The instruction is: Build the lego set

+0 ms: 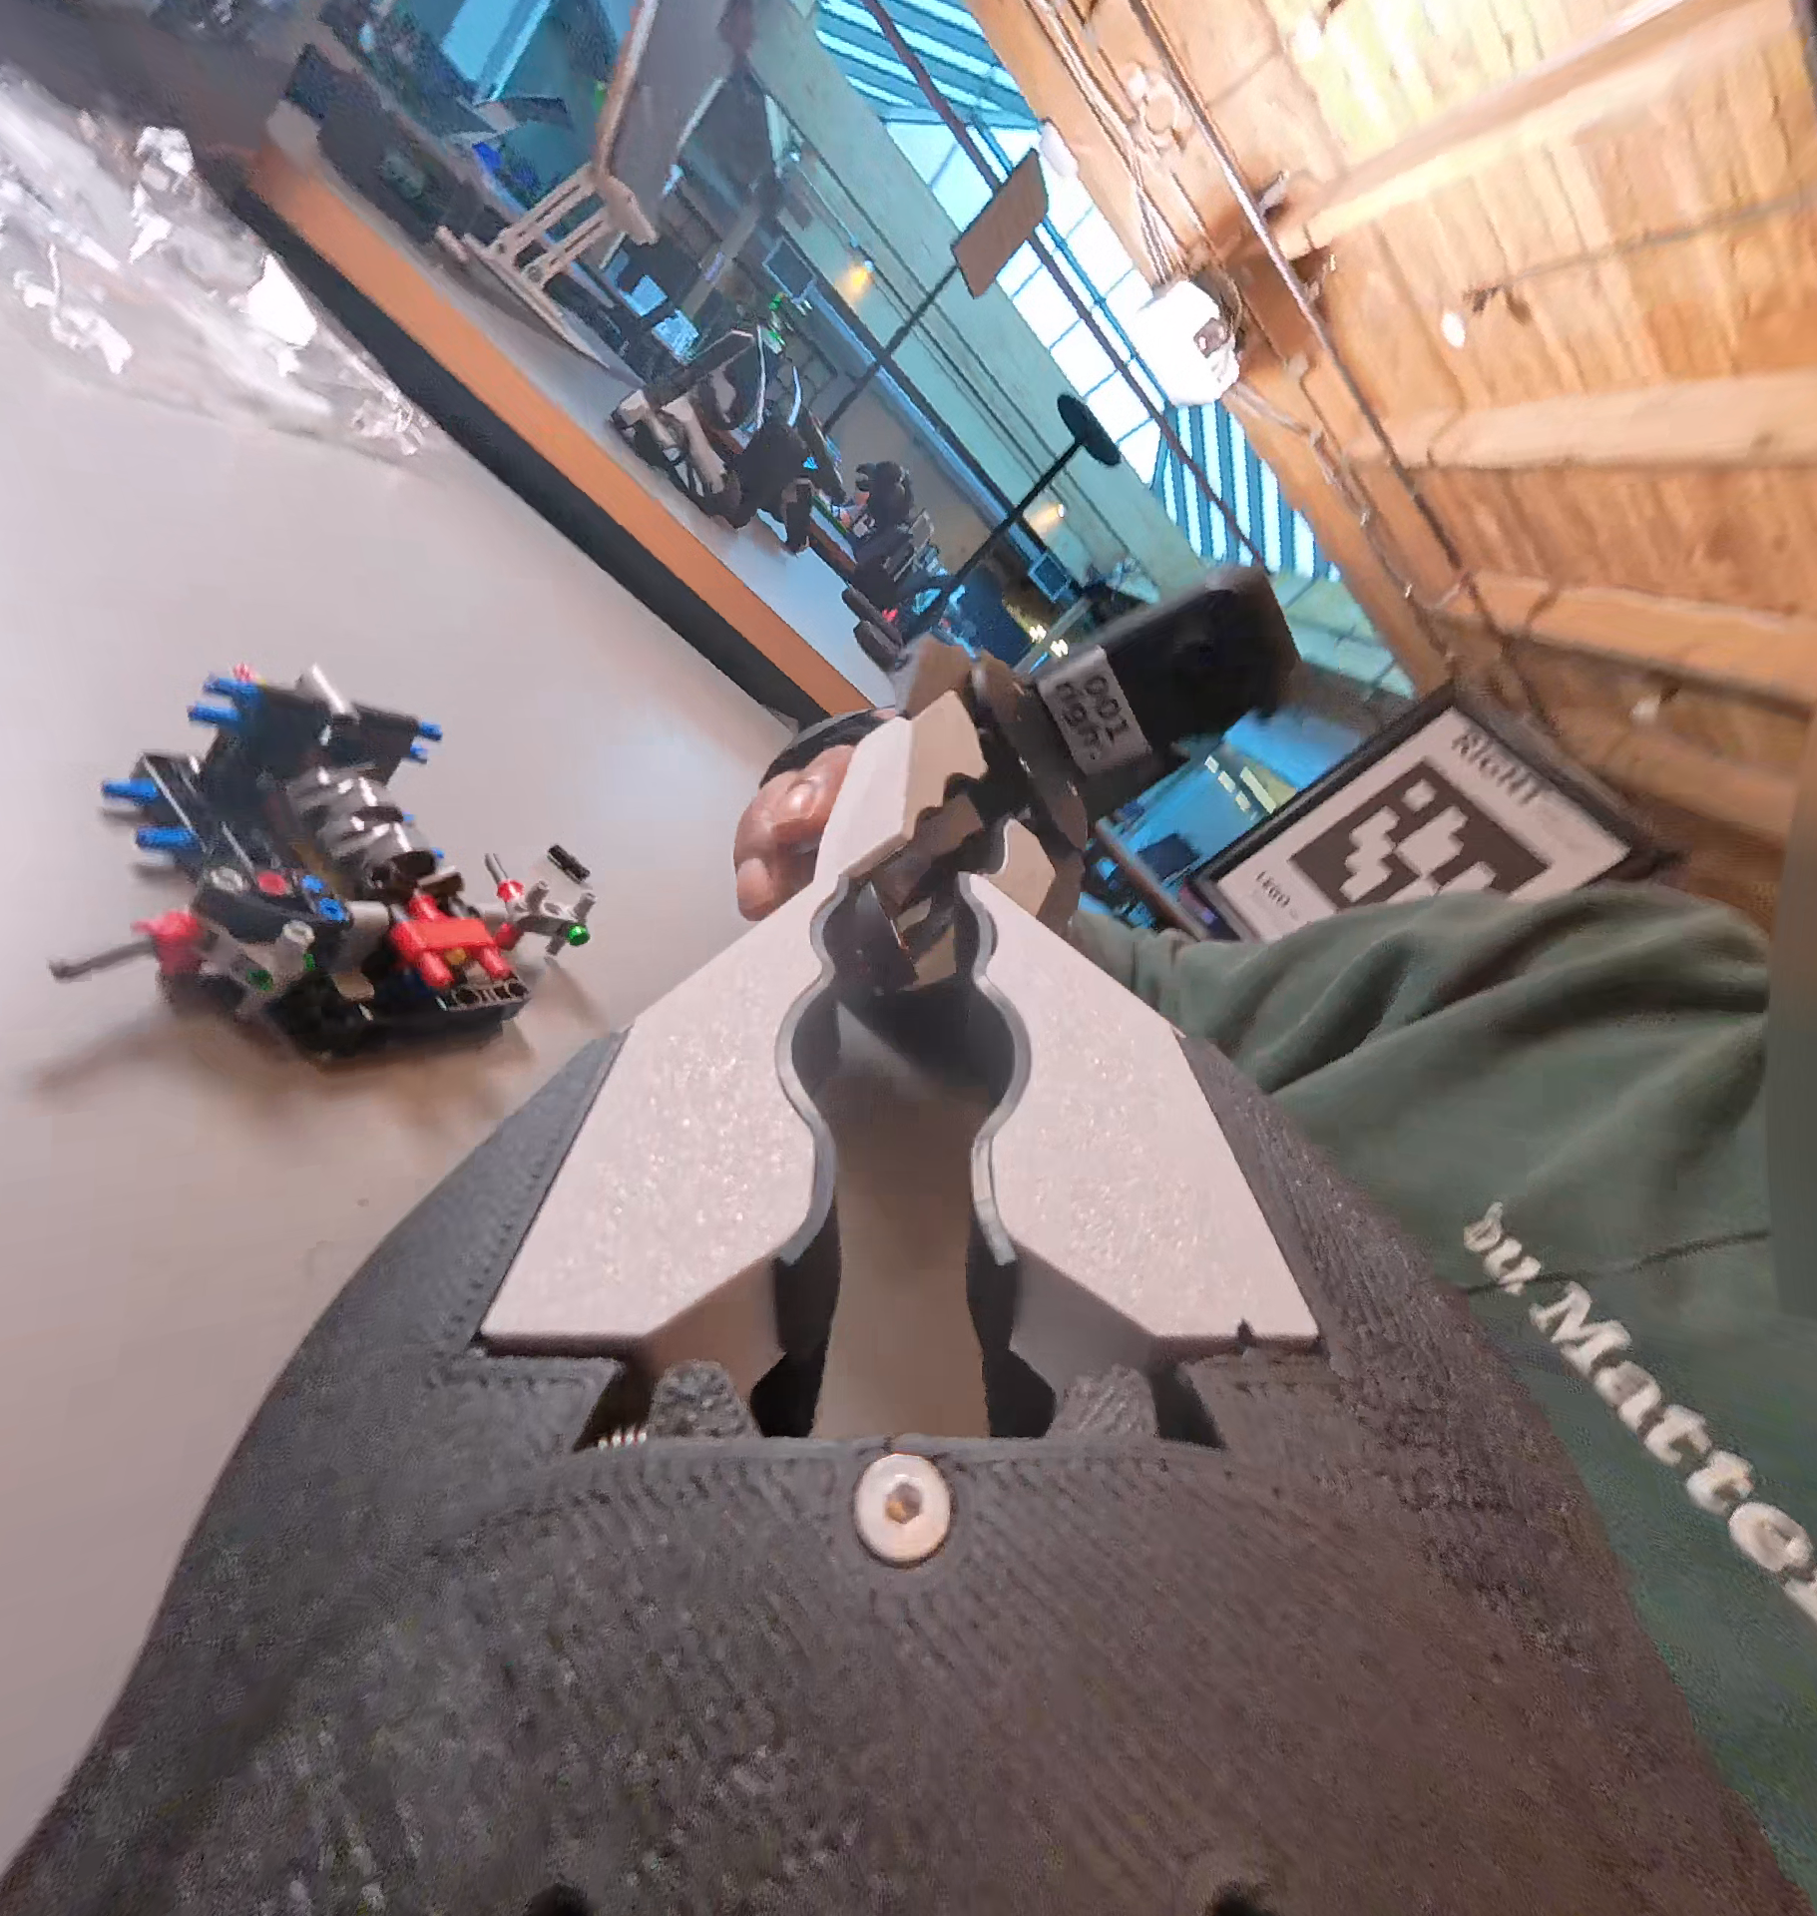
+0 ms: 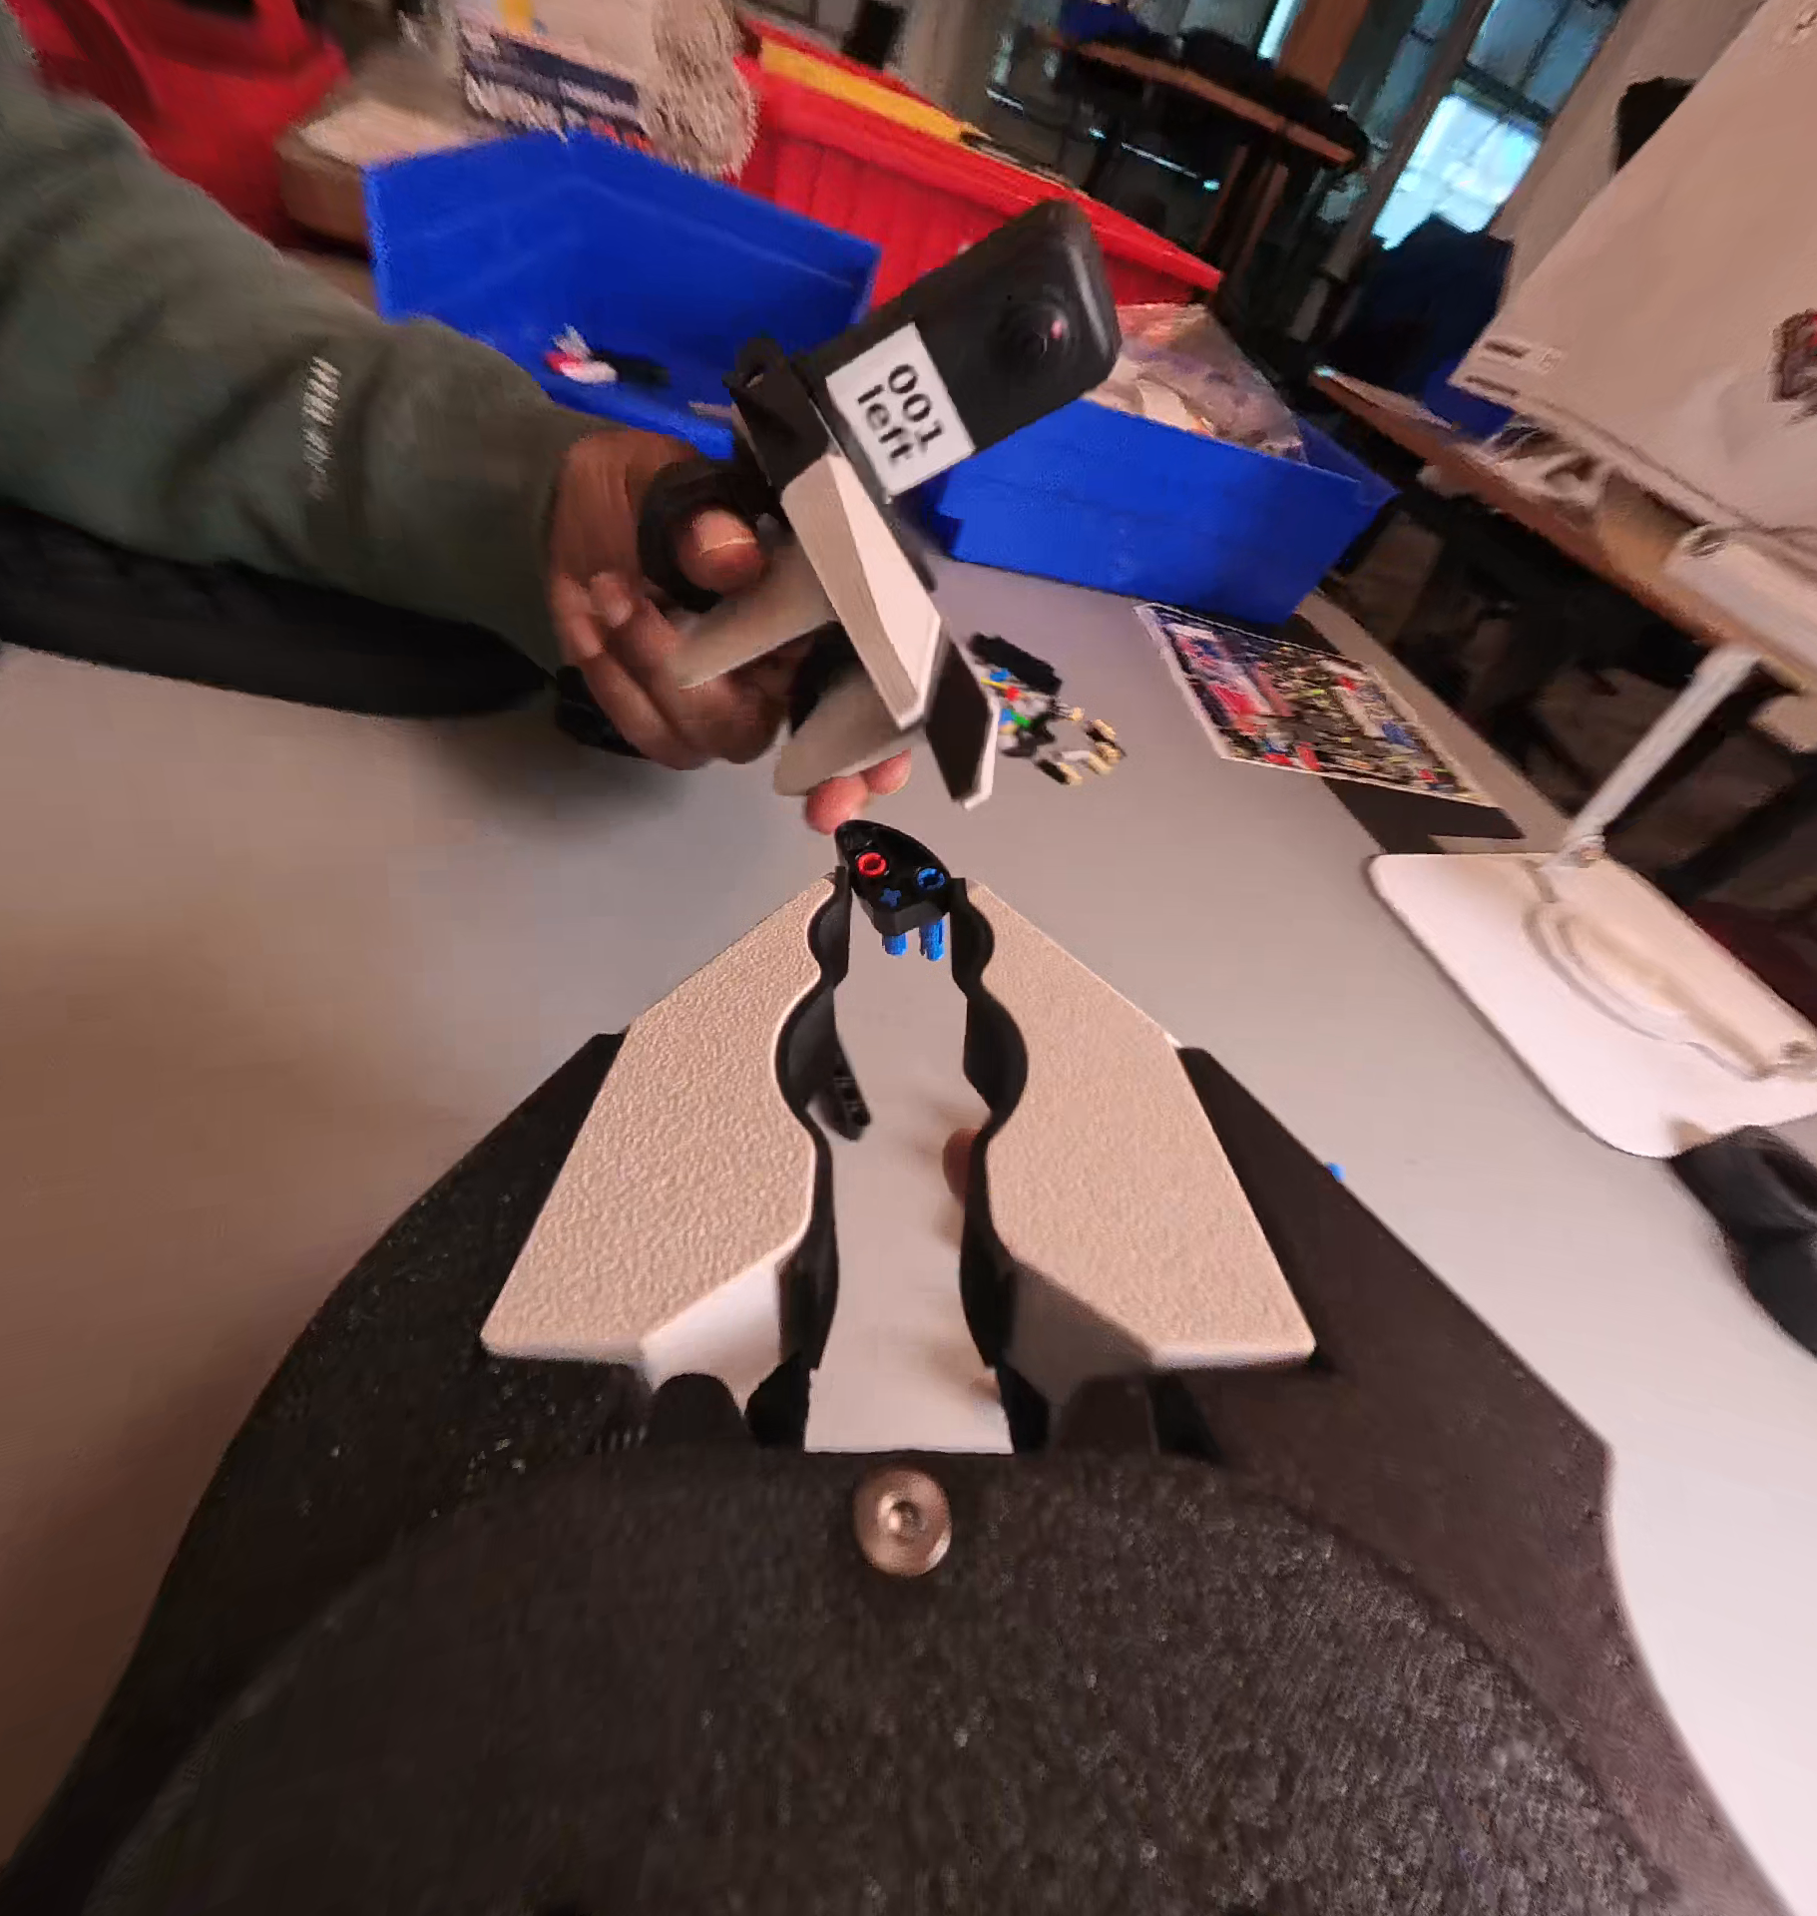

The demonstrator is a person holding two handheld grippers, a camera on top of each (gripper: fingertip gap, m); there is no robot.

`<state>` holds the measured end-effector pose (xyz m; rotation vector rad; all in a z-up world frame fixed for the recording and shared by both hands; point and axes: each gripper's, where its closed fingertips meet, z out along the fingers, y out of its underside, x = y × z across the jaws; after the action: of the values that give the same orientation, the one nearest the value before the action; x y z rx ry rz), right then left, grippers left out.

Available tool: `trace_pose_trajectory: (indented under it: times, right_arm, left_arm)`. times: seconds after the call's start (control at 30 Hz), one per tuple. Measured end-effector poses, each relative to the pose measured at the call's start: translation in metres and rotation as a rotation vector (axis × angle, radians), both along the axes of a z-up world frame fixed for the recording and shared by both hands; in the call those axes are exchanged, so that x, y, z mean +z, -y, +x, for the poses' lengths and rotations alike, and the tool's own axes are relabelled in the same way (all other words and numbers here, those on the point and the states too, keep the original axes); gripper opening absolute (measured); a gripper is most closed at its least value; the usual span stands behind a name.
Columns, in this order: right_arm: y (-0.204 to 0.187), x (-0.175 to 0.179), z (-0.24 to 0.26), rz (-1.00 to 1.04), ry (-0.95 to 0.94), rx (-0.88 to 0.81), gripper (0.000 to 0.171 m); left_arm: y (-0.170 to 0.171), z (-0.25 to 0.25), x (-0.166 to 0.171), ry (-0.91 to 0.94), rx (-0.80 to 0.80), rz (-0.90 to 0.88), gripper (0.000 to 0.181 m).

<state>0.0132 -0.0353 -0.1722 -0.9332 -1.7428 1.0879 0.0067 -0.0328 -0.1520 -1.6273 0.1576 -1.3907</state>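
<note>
A partly built lego model, black with blue and red pins, lies on the grey table; it also shows far off in the right wrist view. My right gripper is shut on a small black lego piece with red and blue pins, held above the table. My left gripper has its fingers slightly apart with nothing gripped. Its fingers hang just behind and above the held piece. The right gripper's fingers point toward the left camera.
Blue bins and a red bin stand at the table's back. An instruction booklet and a white stand base lie right. Clear plastic bags lie far left. A loose black piece lies below my right fingers. The grippers are tip to tip, or close to it.
</note>
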Motion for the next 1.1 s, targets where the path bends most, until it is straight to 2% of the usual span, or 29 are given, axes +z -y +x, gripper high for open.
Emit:
trace_pose_trajectory:
  times: [0.13, 0.23, 0.4, 0.57, 0.83, 1.0, 1.1]
  right_arm:
    - [0.019, 0.003, 0.014, -0.253, 0.058, 0.190, 0.016]
    - [0.034, 0.005, 0.022, -0.364, 0.085, 0.313, 0.016]
    - [0.052, 0.008, 0.032, -0.471, 0.120, 0.443, 0.016]
    - [0.050, 0.007, 0.033, -0.522, 0.155, 0.448, 0.015]
    - [0.044, -0.001, 0.031, -0.625, 0.250, 0.434, 0.015]
    - [0.035, 0.005, 0.023, -0.680, 0.222, 0.375, 0.014]
    - [0.036, 0.003, 0.023, -0.682, 0.240, 0.374, 0.014]
  left_arm:
    - [0.011, 0.004, -0.002, -0.287, -0.018, 0.214, 0.017]
    - [0.024, 0.021, -0.014, -0.462, -0.088, 0.336, 0.018]
    - [0.044, 0.044, -0.015, -0.483, -0.191, 0.434, 0.023]
    - [0.042, 0.044, -0.013, -0.550, -0.143, 0.498, 0.026]
    - [0.044, 0.046, -0.016, -0.871, -0.050, 0.748, 0.013]
    - [0.031, 0.039, -0.014, -1.010, 0.084, 0.825, 0.014]
    - [0.030, 0.040, -0.014, -1.054, 0.109, 0.866, 0.017]
